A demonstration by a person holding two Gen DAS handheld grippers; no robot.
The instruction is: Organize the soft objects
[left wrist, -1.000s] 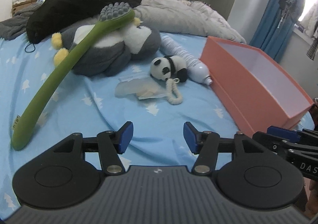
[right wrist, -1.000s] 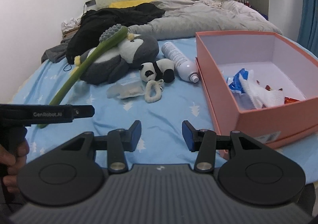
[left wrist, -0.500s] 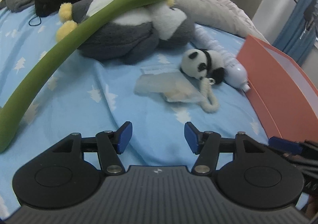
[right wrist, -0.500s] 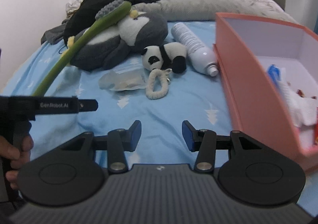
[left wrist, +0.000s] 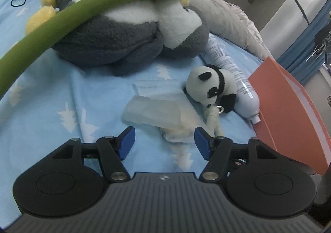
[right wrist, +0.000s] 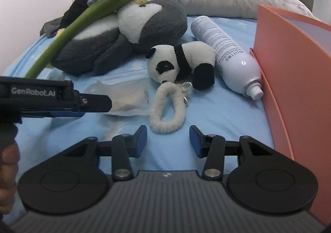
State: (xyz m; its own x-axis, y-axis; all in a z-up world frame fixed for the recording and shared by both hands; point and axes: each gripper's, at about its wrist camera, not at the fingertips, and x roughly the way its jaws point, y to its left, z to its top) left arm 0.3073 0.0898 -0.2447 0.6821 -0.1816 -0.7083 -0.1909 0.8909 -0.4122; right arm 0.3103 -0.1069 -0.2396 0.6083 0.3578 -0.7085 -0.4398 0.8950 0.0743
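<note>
A: The bed's blue sheet (left wrist: 62, 92) fills far more of both views than a second ago — the headboard and wall have nearly dropped out of the left view.

B: So both tools have come down and in. What lies ahead, big things first?

A: The grey penguin plush (left wrist: 115, 44) with a green long-handled brush (left wrist: 62, 19) resting across it, then the orange box (right wrist: 293, 63) at the right, with a white spray bottle (right wrist: 229, 55) lying just beside its wall. The small panda plush (right wrist: 182, 63) touches that bottle; its fluffy loop (right wrist: 165, 113) trails toward the right gripper (right wrist: 168, 139).

B: And the grippers?

A: The left gripper (left wrist: 164, 143) is widening, with nothing pinched; the clear plastic packet (left wrist: 153, 113) lies just ahead of it. The right one stands part-open and empty, the loop just beyond its tips.

B: Then nothing is lifted yet — likely the packet and panda go into the box next.
</note>
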